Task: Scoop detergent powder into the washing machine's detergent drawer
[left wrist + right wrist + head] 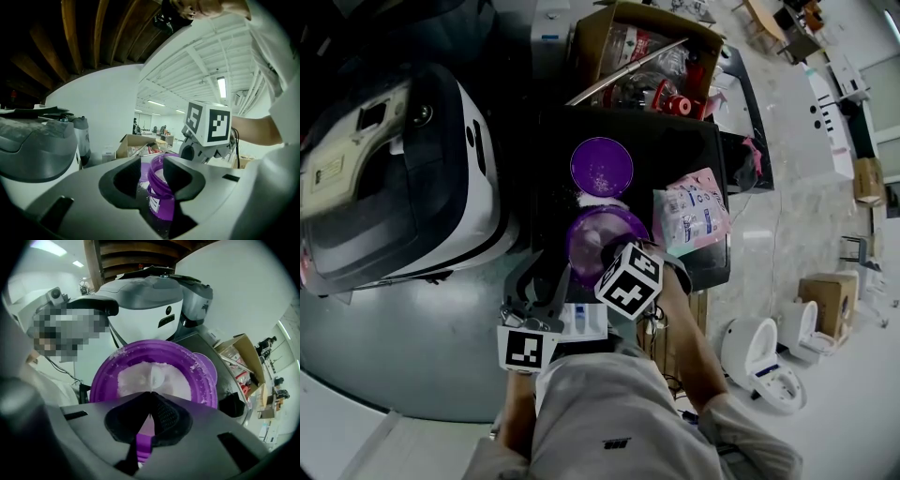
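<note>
My right gripper [150, 394] has its jaws pressed together on the thin handle of the scoop [157, 376]. The scoop's pale bowl sits down in the white powder [129, 380] inside the open purple tub [101, 380]. My left gripper [152, 172] is pinched on the tub's near wall, one jaw either side of the rim as far as I can judge, steadying it on the black surface [675, 150]. The tub stands right in front of me. Its lid [602, 166] lies flat just beyond it, and a pink bag [694, 217] lies to the right.

What the next move turns on is where the washing machine [487, 216] lies. It is off to my left, beside the surface, and from the right gripper view it looms past the tub's far rim. So I judge a loaded scoop has to rise out of the tub and travel leftward, across the line of my left gripper. That gripper is nearer the machine but is busy holding the tub. The handle runs straight from the jaws to the bowl, along the gripper's own line, so I reckon I must keep that axis level through the swing or powder will spill. I cannot make out the detergent drawer in any view, so I would have to find it on the machine before tipping
</note>
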Action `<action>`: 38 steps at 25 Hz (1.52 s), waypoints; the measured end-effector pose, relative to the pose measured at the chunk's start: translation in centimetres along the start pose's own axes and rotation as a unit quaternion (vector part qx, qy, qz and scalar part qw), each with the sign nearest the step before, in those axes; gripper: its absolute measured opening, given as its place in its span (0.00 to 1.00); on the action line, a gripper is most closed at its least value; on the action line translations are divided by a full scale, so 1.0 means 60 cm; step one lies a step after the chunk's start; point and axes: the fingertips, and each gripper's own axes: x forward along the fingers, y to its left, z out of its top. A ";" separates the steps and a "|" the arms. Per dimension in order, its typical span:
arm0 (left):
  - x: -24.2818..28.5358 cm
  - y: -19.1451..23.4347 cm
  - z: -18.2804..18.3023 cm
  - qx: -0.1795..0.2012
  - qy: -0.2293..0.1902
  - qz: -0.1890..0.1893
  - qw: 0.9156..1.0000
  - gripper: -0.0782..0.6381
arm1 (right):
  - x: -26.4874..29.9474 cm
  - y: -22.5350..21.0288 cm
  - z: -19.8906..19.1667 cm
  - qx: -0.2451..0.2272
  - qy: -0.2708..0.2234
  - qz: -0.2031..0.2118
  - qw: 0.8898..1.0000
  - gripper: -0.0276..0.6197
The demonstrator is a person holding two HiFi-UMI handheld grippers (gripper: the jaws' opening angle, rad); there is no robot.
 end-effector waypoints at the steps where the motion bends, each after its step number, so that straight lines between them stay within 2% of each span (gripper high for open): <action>1: -0.001 0.001 0.000 0.002 0.000 0.000 1.000 0.33 | 0.001 0.007 -0.001 -0.008 0.006 0.011 1.000 0.05; 13: -0.015 0.013 0.001 -0.006 -0.009 0.006 1.000 0.33 | -0.006 0.069 -0.005 -0.052 0.036 0.105 0.992 0.05; 19: -0.015 0.014 0.008 -0.005 -0.019 0.001 1.000 0.33 | -0.015 0.088 -0.011 -0.038 0.017 0.145 0.989 0.05; 28: -0.016 0.007 0.015 0.002 -0.016 -0.006 1.000 0.33 | -0.047 0.087 -0.007 0.040 -0.063 0.182 0.980 0.05; 34: -0.011 -0.003 0.019 0.011 -0.014 -0.013 1.000 0.33 | -0.066 0.089 -0.010 0.102 -0.120 0.208 0.966 0.05; 38: -0.008 -0.010 0.023 0.013 -0.015 -0.016 1.000 0.33 | -0.075 0.088 -0.016 0.151 -0.156 0.224 0.950 0.05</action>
